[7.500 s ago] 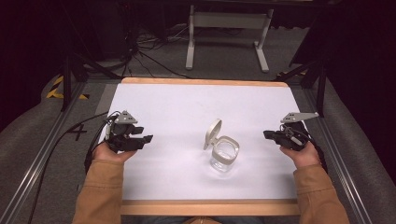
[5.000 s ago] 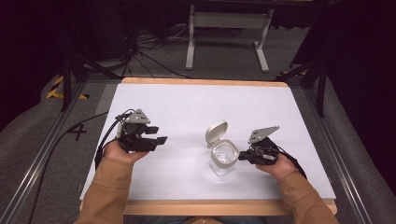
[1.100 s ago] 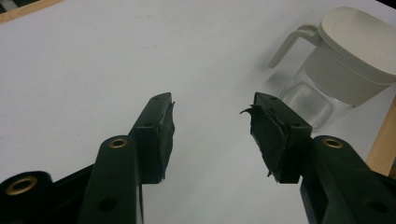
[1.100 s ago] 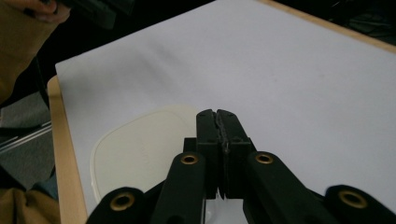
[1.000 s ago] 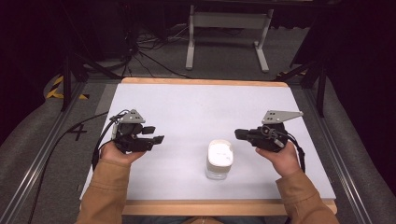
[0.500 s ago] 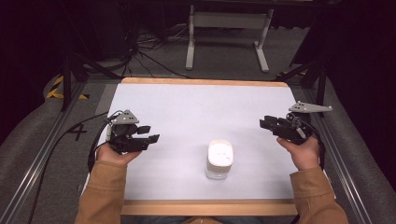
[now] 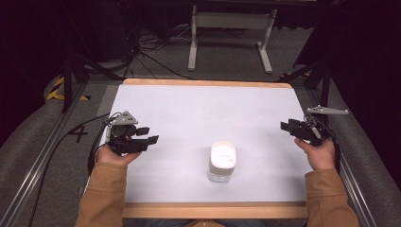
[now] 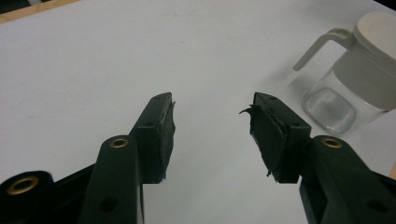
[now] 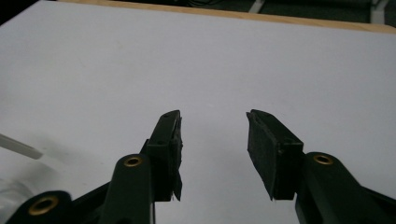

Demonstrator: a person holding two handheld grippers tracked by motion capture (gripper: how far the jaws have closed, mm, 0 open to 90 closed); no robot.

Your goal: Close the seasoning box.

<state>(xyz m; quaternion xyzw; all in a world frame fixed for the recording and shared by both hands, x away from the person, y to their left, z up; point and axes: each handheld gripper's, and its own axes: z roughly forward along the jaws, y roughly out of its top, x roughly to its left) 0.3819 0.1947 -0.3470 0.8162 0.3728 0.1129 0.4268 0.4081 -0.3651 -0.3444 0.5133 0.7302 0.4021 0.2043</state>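
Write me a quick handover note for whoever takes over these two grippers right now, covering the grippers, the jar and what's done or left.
Left gripper: open, nothing between the jaws, held low over the left part of the white table.
Right gripper: jaws have just been opening, nothing between them; it is off near the table's right edge.
Jar: clear glass with a white lid, standing upright near the front middle of the table, between the two hands, apart from both.
Done: the lid sits shut on the jar, and both grippers are clear of it.
Left: nothing obvious; perhaps check the lid is seated.
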